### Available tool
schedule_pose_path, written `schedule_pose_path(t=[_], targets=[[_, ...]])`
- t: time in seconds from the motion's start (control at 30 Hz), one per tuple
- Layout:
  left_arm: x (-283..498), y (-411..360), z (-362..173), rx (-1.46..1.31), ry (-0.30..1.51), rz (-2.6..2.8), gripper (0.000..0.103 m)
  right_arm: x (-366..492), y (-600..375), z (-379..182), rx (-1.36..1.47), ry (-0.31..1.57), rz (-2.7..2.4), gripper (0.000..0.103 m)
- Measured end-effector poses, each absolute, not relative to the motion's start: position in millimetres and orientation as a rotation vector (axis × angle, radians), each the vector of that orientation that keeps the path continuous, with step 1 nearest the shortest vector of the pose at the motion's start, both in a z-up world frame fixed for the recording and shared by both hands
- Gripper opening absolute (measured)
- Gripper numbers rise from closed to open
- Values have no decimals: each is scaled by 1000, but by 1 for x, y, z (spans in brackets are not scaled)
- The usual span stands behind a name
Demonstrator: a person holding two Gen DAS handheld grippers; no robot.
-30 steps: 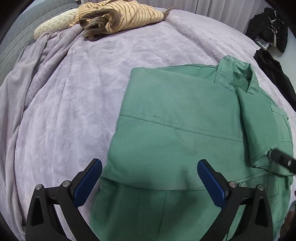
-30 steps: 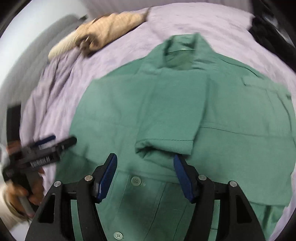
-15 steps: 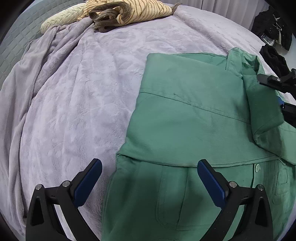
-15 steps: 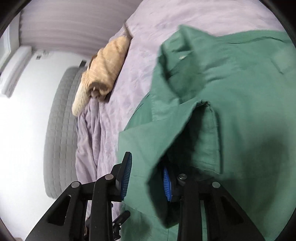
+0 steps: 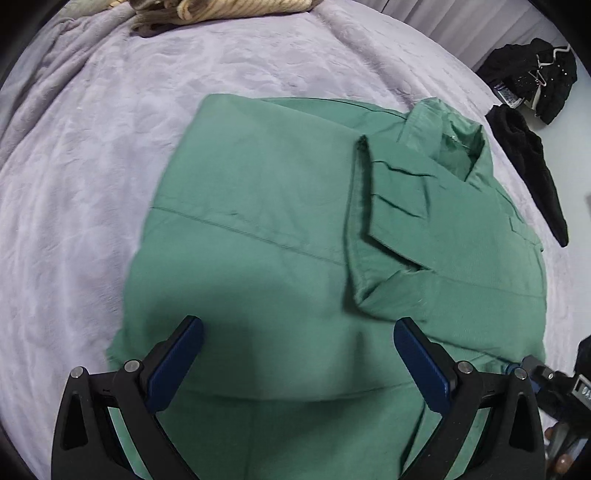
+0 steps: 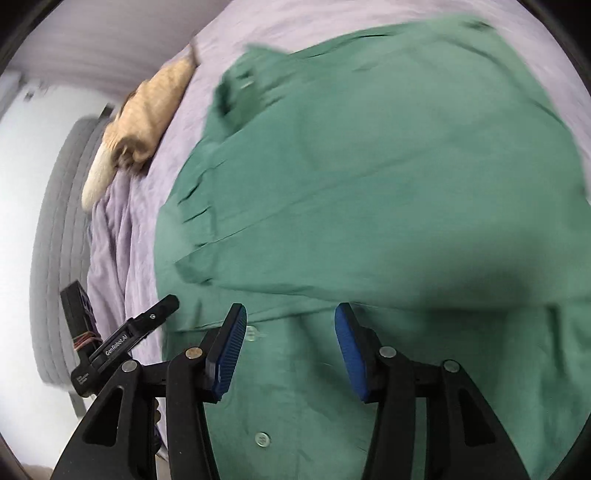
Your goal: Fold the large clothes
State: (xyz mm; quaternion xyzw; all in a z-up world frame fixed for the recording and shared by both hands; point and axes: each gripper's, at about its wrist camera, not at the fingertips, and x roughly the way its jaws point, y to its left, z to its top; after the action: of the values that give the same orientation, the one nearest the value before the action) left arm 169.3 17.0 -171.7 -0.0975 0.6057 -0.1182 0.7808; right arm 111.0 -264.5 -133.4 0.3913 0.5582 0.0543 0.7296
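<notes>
A green button-up shirt (image 5: pixel 266 229) lies on the lilac bedspread (image 5: pixel 92 147), both sides folded in over the middle. A short sleeve (image 5: pixel 388 206) lies folded back on top, below the collar (image 5: pixel 447 129). My left gripper (image 5: pixel 297 360) is open and empty above the shirt's lower part. My right gripper (image 6: pixel 290 345) is open and empty over the button placket (image 6: pixel 262 439), low on the shirt (image 6: pixel 369 177). The left gripper's fingertip shows in the right wrist view (image 6: pixel 162 306), and the right gripper shows at the left wrist view's lower right edge (image 5: pixel 554 384).
A tan striped garment (image 5: pixel 221 7) lies at the head of the bed; it also shows in the right wrist view (image 6: pixel 155 99). Black clothes (image 5: pixel 532 66) lie beyond the right edge of the bed, and a black piece (image 5: pixel 532 162) hangs over that edge. A grey padded headboard (image 6: pixel 55 240) stands behind.
My right gripper has let go of the sleeve, opened and pulled back to the shirt's lower part. The sleeve now lies folded on the shirt. My left gripper has moved forward over the shirt.
</notes>
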Motion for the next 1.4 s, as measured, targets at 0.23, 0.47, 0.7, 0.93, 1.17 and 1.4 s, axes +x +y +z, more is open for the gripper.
schedule_pose_path(t=[0.23,0.47,0.7,0.93,1.17,1.4], targets=[[191,-40,-185,-207,1333,-320,66,39,-376,-162,1361,910,-108,57],[190,-52,-164,-206,1295,-382,11,28,-409,-159,1438,758,-164,3],[182,-60,-179,-178,1314,-387,11,22,-420,-178,1274,936,-230,2],[185,-61,-176,-155,1310,-408,11,13,-428,-131,1119,987,-97,22],[181,-58,-177,-154,1308,-387,11,110,-461,-121,909,993,-57,77],[169,-55,-171,-143,1301,-391,12,149,-438,-147,775,1117,-18,6]])
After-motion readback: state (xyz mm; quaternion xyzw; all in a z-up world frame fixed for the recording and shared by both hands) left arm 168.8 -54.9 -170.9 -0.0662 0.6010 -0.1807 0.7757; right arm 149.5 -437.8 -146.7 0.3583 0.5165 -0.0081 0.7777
